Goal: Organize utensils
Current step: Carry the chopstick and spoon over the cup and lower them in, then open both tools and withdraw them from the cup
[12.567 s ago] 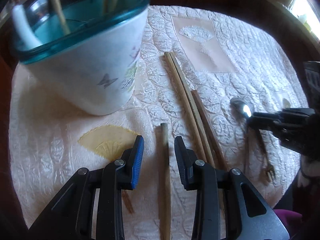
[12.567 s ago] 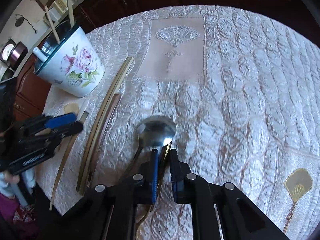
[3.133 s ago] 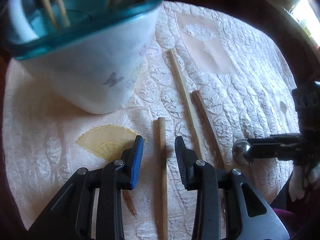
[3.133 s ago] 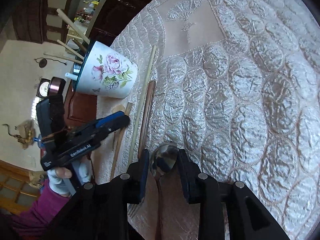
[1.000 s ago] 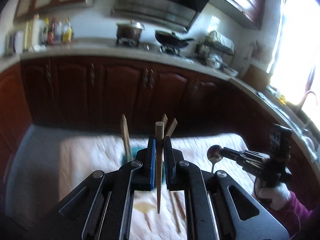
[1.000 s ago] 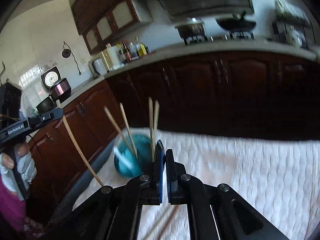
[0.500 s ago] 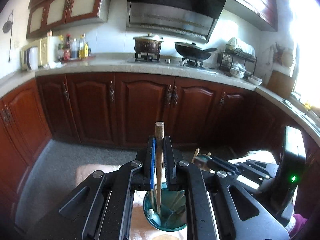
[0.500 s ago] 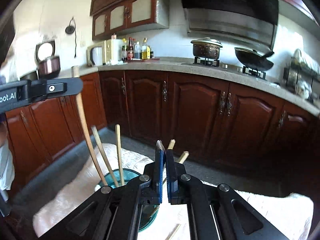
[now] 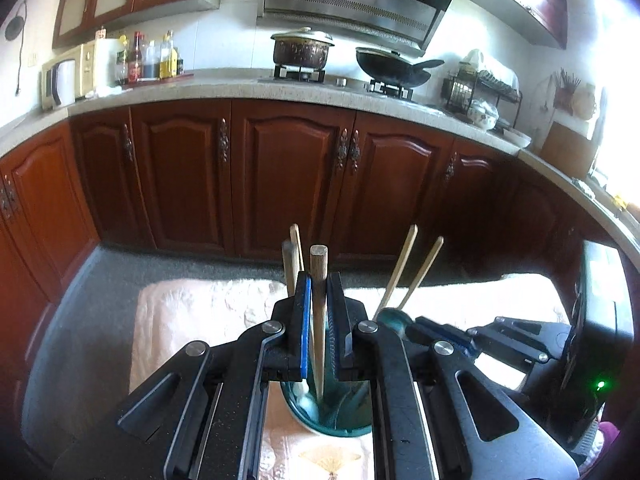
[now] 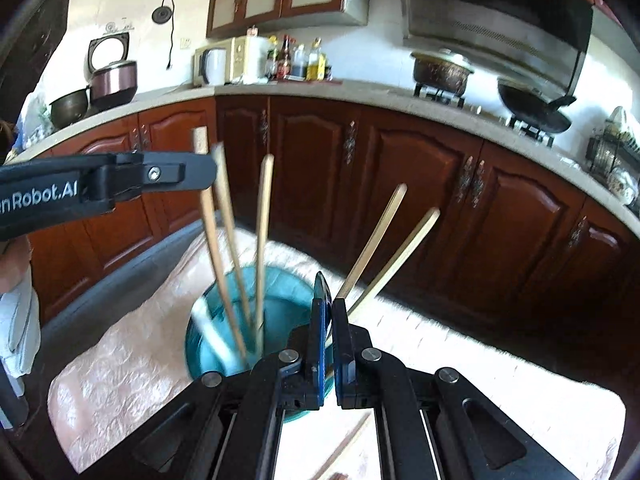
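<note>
Kitchen: dark red-brown wooden cabinets (image 9: 288, 176) fill the far wall under a pale stone counter; its far right end is washed out by window glare.
Surface: a table under a pink quilted satin cloth (image 10: 120, 364); the near part is hidden behind the black gripper bodies in both views.
Holder: a teal-lined round ceramic utensil cup (image 10: 280, 300) stands on the cloth. Its outer wall is almost wholly hidden, and its rim is blurred in the right wrist view.
Left hand-held gripper (image 9: 319, 312): above the cup, jaws narrow, clamped on a brown round wooden chopstick (image 9: 319, 300) held upright. The stick's lower tip reaches down inside the cup; whether it touches the bottom cannot be told.
Right hand-held gripper (image 10: 331, 336): at the right side of the cup, jaws pressed nearly together on the thin handle of a metal spoon (image 9: 394, 318). The handle is barely visible between the pads in its own view; the bowl shows only in the left wrist view, tinted teal, at the cup's rim.
Cup contents: several pale wooden chopsticks (image 10: 264, 240) lean out; a white ceramic spoon (image 10: 212, 332) is smeared by blur.
Leftover: a thin wooden stick (image 10: 344, 452) lies on the cloth near the cup, cut off by the gripper.
</note>
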A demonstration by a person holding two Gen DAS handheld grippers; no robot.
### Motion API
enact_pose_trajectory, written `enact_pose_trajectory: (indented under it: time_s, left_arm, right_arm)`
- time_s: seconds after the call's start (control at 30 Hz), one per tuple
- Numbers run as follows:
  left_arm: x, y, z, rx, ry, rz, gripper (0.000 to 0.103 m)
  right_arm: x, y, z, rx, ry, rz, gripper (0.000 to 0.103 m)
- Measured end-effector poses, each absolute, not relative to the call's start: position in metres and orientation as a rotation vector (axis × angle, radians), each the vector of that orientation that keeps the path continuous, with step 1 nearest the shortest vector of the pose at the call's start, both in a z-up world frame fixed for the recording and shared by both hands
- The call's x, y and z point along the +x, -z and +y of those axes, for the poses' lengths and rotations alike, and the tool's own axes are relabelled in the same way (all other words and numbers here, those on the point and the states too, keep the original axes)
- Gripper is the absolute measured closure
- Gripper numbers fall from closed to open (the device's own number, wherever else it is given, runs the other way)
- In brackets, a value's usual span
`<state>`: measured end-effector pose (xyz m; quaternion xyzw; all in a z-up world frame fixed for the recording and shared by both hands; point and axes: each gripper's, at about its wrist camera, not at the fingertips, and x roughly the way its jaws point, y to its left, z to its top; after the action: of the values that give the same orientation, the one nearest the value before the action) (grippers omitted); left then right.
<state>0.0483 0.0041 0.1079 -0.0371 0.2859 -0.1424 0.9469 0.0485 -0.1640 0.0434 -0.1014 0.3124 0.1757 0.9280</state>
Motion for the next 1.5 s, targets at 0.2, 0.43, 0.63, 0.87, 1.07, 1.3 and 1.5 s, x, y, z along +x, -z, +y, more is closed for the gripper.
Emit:
enact_pose_trajectory:
  time_s: [0.2,0.43,0.63,0.87,1.07,1.3,1.5]
  left_arm:
    - [0.04,-0.097,0.0,-0.067,0.277,0.592,0.097]
    - [0.038,-0.1,0.0,-0.07,0.272,0.605,0.095]
    - [0.031,-0.103,0.002,-0.063,0.255,0.593,0.07]
    - [0.017,-0.106,0.005,-0.053,0.213,0.592,0.063]
    - [0.001,-0.108,0.008,-0.05,0.197,0.581,0.057]
    - [-0.023,-0.104,0.006,-0.024,0.166,0.576,0.054]
    - [-0.047,-0.09,-0.007,0.01,0.18,0.599,0.053]
  right_arm:
    - [0.045,-0.036,-0.172,-0.147,-0.373,0.688,0.1]
    - [0.041,-0.044,-0.186,-0.07,-0.389,0.701,0.091]
    - [0.029,-0.048,-0.192,-0.041,-0.384,0.697,0.075]
    - [0.01,-0.06,-0.202,-0.005,-0.371,0.682,0.074]
    - [-0.005,-0.064,-0.208,0.013,-0.353,0.679,0.067]
    - [-0.025,-0.061,-0.216,0.041,-0.338,0.691,0.066]
    - [-0.041,-0.053,-0.227,0.059,-0.319,0.725,0.065]
